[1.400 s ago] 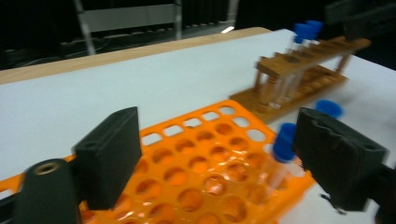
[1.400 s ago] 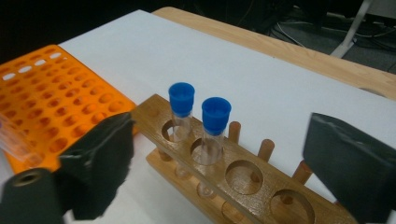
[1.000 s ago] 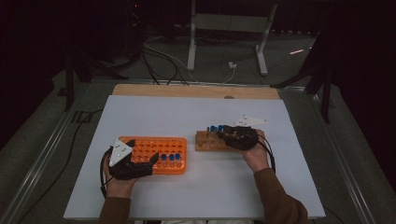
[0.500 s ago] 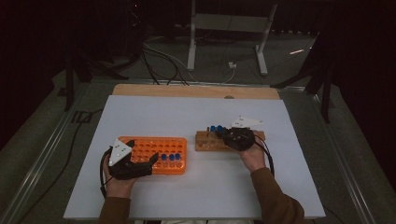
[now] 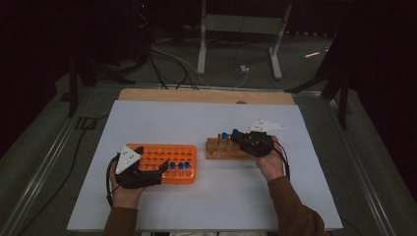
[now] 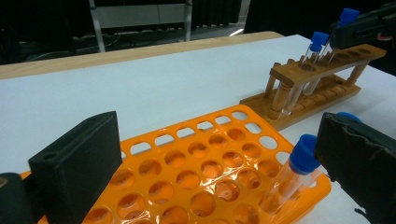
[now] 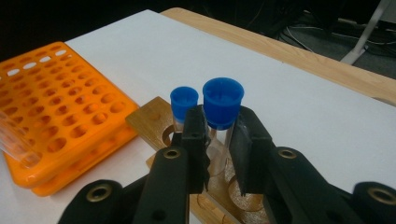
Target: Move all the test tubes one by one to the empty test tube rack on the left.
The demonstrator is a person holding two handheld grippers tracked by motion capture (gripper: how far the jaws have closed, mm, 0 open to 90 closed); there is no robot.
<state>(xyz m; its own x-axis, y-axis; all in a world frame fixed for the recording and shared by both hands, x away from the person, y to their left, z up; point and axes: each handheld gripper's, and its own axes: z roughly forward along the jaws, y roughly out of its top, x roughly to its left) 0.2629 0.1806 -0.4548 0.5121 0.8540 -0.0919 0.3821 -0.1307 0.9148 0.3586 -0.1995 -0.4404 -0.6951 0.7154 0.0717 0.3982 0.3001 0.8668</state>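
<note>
Right gripper clamped on a blue-capped tube, held upright over the wooden rack, beside a second tube. Left gripper spread wide astride the orange rack, gripping nothing.

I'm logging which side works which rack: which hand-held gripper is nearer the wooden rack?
Right. The right hand-held gripper is at the wooden rack, shut on a blue-capped tube; the left hand-held gripper sits apart, at the orange rack.

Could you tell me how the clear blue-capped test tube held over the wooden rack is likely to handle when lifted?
The clear blue-capped test tube looks thin-walled and empty, so probably light and fragile. Its smooth round sides may slip between the right tool's pads; laid down, it would likely roll.
</note>
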